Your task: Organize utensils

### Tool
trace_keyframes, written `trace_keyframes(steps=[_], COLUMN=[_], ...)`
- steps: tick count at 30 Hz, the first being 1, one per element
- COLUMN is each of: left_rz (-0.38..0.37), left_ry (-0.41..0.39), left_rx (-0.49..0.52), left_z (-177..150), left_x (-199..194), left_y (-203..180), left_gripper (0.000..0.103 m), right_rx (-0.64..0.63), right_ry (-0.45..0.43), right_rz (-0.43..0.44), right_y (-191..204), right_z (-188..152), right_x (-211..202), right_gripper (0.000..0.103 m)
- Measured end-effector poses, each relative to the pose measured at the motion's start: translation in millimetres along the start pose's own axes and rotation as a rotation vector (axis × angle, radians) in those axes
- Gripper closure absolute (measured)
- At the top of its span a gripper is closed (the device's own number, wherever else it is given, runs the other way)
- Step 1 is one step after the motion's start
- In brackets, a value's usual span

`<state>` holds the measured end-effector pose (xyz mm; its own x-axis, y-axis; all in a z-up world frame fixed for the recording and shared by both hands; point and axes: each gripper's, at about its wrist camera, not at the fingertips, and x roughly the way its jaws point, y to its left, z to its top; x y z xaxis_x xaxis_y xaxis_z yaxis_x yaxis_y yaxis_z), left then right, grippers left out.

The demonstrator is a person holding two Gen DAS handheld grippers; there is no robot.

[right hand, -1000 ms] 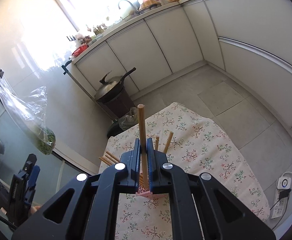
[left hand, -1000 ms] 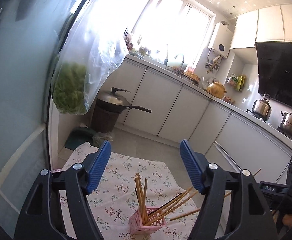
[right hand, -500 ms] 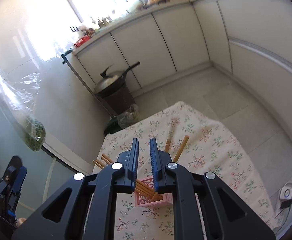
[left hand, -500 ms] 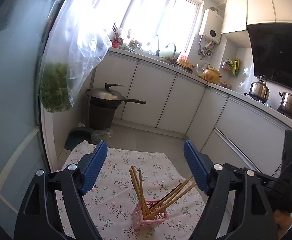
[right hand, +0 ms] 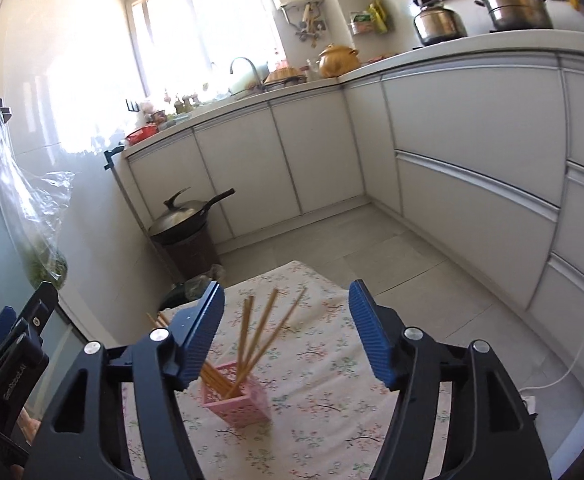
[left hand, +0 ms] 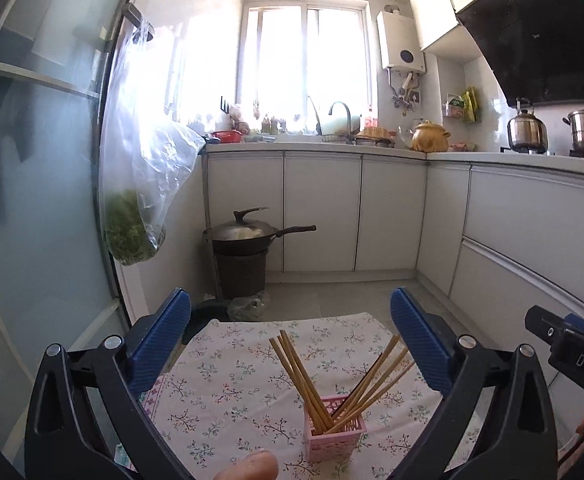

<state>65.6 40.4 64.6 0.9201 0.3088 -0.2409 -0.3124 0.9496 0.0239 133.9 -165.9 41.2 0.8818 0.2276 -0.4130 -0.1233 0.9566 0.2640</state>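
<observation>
Wooden chopsticks (right hand: 251, 344) partly behind fingers (right hand: 201, 340)

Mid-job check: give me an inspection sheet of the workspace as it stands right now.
Surface: floral tablecloth, bare apart from the basket.
Job's things: chopsticks all stand leaning in the pink basket.
Clutter: nothing seen on the cloth.
Grippers: left hand-held gripper open, empty; right hand-held gripper has just been opening, nothing between its jaws.
Cables: white cord to a floor socket.
Surroundings: lidded wok on a bin, white cabinets.
</observation>
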Motion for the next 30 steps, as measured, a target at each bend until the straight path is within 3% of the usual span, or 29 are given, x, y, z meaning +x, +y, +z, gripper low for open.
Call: trace_keyframes(steps=[6,10,15,30], left_rz=[0.012,0.009,-0.006,-0.03], left_ry=[0.05,0.014,-0.007,0.038], left_rx=[0.046,0.029,0.022,0.023], left_z=[-16,-22,-29,-34], left_x=[0,-13,-23,-14], left_y=[-18,-19,-23,-26], left_gripper=[0.007,0.007,0.007,0.007], right_rx=[-0.057,-0.089,-0.12,-0.09], right_ry=[-0.076,-0.119,-0.099,-0.093], right_rz=[-0.067,-0.14,-0.256,-0.247], right_y=[-7,-10,-13,-15], right_z=[-12,-20,-30,-36], right_x=[-17,-25,-26,-31], right_gripper=[0.018,0.007,0.007,0.007])
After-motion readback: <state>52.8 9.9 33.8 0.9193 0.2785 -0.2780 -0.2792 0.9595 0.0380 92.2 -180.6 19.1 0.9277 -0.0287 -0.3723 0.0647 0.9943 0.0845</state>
